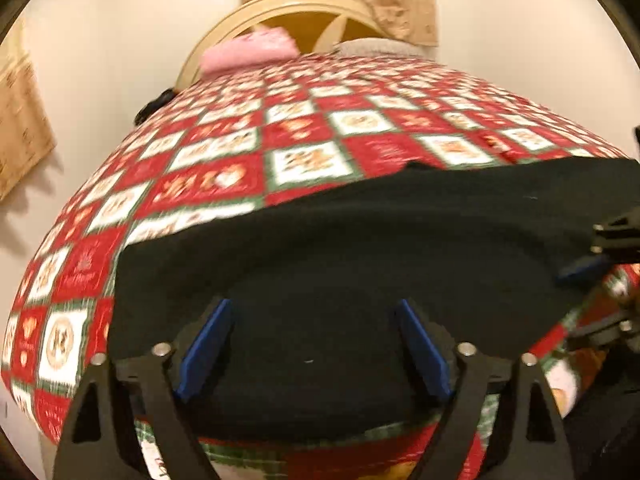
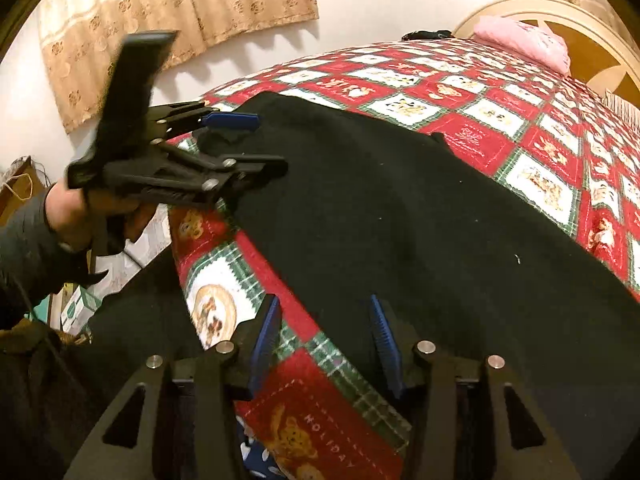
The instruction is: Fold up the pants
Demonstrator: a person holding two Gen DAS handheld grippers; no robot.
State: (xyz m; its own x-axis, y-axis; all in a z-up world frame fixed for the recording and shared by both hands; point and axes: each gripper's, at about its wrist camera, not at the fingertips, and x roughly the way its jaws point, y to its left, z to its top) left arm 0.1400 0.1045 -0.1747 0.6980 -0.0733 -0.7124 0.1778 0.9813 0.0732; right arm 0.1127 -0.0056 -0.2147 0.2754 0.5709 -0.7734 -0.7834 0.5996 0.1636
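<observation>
Black pants (image 2: pixel 400 208) lay across my holiday quilt (image 2: pixel 472 132); my left claw (image 2: pixel 244 148) at ten o'clock and right claw (image 2: pixel 324 344) at six both hung released.

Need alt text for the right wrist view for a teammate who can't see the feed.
Black pants lie spread across a red, white and green holiday quilt on a bed. The right gripper hovers open over the pants' near edge, while the left gripper, held at upper left, is open at the far end.
</observation>
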